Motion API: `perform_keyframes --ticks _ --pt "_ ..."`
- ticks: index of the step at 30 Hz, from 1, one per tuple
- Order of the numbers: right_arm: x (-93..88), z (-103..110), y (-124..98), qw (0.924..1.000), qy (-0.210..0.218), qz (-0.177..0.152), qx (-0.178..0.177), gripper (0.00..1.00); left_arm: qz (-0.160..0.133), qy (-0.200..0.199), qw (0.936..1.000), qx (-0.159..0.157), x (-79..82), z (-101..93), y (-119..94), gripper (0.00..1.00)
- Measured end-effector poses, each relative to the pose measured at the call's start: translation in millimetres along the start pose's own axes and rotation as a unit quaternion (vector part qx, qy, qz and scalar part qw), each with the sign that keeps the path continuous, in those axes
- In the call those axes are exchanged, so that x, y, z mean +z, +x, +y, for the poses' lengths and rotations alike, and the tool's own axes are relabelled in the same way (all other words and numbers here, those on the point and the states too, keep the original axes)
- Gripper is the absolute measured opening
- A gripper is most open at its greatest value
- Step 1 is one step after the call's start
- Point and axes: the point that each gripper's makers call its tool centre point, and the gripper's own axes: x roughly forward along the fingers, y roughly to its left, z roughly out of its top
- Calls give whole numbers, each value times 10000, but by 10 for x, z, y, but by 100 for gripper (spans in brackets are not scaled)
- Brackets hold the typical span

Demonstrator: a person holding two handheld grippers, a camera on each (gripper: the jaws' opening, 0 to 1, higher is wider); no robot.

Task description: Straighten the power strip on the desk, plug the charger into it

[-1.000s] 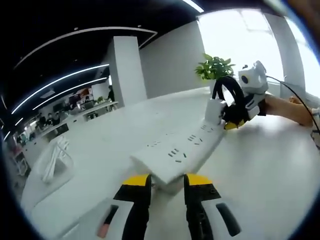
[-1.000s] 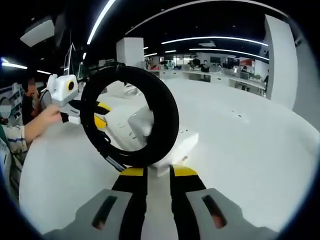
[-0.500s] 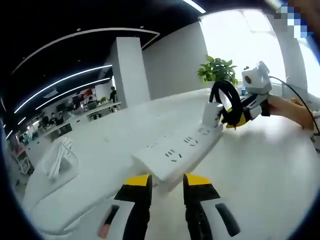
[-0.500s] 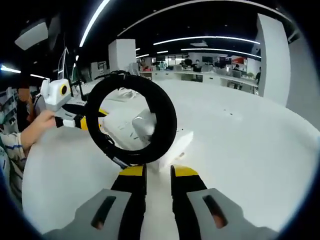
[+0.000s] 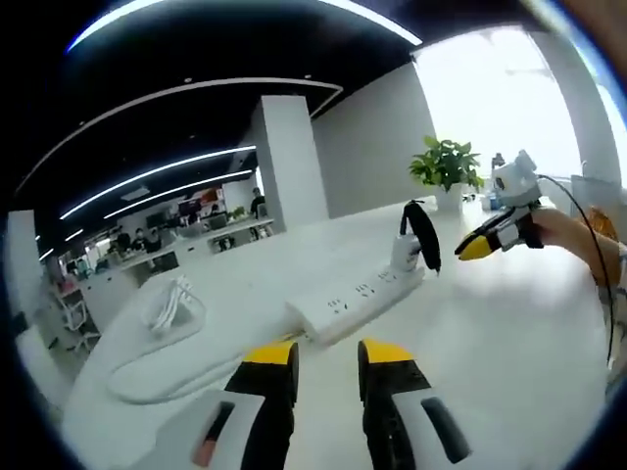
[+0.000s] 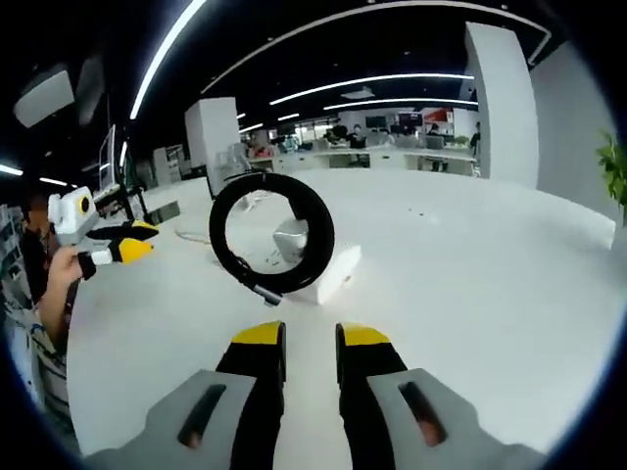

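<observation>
Two grippers mine, both clear of strip: left gripper jaws slightly apart, empty; right gripper same. Ahead on desk, power strip lying flat; charger plugged at far end, black cable coil hanging off it.

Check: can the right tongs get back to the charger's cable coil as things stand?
Probably yes. The right tongs face the black cable coil on the power strip, with bare desk between and nothing in their path.
</observation>
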Motion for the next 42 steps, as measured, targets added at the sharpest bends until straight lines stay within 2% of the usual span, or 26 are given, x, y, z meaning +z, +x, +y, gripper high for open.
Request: perform_keyframes --ticks 4,8,12,20,31,36,42 --pt "10 204 -40 10000 -41 0 26 20 -38 179 9997 159 -11 -22 -245 24" --pt "37 388 -110 9998 -58 -151 64 20 -49 93 9998 184 -56 -76 -388 24" --pt "-7 506 -208 9998 -152 -119 16 21 -15 57 9999 162 -114 -146 -491 24" --pt "-68 633 -416 9997 -116 -218 -30 21 84 -15 9997 244 -218 -222 -626 24" --pt "-271 807 -698 9997 34 -217 -136 21 80 -74 9991 399 -352 -245 -861 25" --pt "-308 870 -855 9994 -69 -204 -275 21 35 -210 9978 625 -401 -182 -1009 25" --pt "-412 921 -1018 9985 -97 -152 -511 23 93 -282 9973 675 -472 -231 -1083 26"
